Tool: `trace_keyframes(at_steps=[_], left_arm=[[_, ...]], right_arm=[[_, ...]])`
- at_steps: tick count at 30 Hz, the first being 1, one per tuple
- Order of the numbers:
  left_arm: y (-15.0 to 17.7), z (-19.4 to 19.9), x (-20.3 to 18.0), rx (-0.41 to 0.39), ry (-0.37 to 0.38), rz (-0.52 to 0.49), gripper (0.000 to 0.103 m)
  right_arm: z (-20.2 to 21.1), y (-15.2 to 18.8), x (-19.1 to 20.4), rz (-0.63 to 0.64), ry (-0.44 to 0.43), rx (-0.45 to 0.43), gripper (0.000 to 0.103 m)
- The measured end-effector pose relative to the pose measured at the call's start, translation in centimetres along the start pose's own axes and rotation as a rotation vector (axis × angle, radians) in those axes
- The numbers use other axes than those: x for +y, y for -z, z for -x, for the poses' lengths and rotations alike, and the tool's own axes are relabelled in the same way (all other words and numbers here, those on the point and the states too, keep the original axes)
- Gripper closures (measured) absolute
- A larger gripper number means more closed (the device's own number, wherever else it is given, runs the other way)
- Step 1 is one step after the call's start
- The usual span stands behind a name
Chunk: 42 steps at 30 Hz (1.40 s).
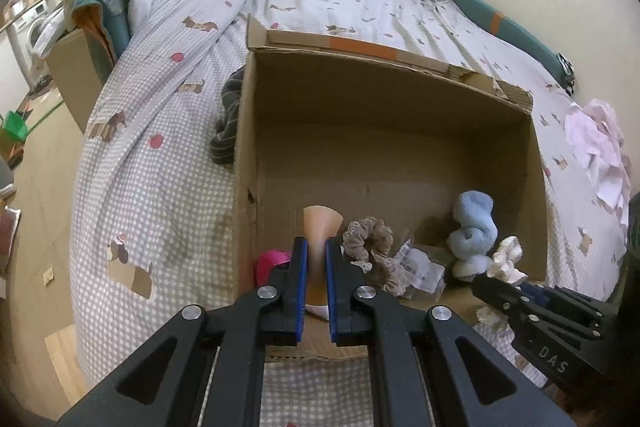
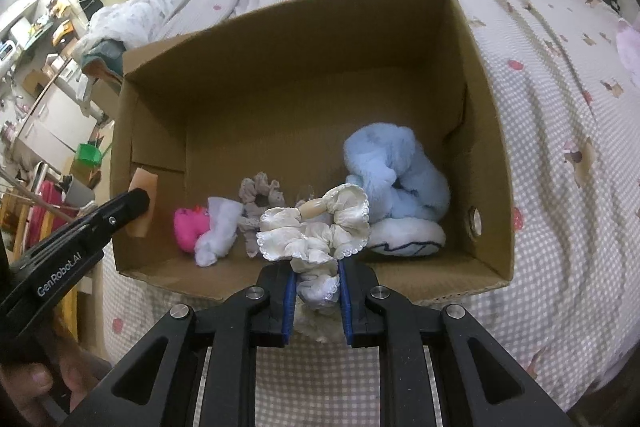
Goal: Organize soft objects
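Note:
An open cardboard box point(image 1: 380, 115) point(image 2: 280, 107) stands on the bed. My left gripper point(image 1: 316, 247) is shut on a peach-coloured soft piece point(image 1: 320, 227) at the box's near left wall; it also shows in the right wrist view point(image 2: 142, 183). My right gripper point(image 2: 316, 275) is shut on a white frilly scrunchie point(image 2: 316, 227) at the box's near edge, also seen in the left wrist view point(image 1: 506, 259). Inside lie a pink item point(image 2: 190, 227), a white cloth point(image 2: 218, 231), a grey-brown scrunchie point(image 2: 260, 195) and a light blue plush point(image 2: 396, 175).
The bed carries a checked cover with dog prints point(image 1: 160, 155). A dark striped cloth point(image 1: 228, 123) lies left of the box. A pink-white cloth point(image 1: 600, 147) lies to the right. A second cardboard box point(image 1: 76, 79) stands at the bed's left side.

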<state>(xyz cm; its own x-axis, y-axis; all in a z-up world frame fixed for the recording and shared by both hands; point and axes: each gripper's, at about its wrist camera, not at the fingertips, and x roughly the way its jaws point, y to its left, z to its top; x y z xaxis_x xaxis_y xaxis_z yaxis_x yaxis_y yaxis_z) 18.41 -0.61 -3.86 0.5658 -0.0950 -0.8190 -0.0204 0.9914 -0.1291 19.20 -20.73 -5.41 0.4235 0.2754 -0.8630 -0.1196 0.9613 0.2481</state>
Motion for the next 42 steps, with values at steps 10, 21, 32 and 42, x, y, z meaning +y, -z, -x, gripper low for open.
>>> trace_keyframes(at_steps=[10, 21, 32, 42], left_arm=[[0.5, 0.3, -1.0, -0.022, -0.017, -0.049, 0.091], [0.4, 1.3, -1.4, -0.06, -0.036, -0.038, 0.048], [0.5, 6.8, -1.3, -0.215, -0.065, -0.048, 0.046], [1.3, 10.7, -0.2, -0.299, -0.112, -0.034, 0.014]], right_arm=[[0.0, -0.2, -0.8, -0.045, -0.013, -0.008, 0.083], [0.9, -0.5, -1.8, -0.113, -0.03, -0.051, 0.038], [4.5, -0.9, -1.4, -0.133, -0.029, -0.228, 0.0], [7.8, 0.4, -0.7, -0.077, -0.028, -0.319, 0.0]])
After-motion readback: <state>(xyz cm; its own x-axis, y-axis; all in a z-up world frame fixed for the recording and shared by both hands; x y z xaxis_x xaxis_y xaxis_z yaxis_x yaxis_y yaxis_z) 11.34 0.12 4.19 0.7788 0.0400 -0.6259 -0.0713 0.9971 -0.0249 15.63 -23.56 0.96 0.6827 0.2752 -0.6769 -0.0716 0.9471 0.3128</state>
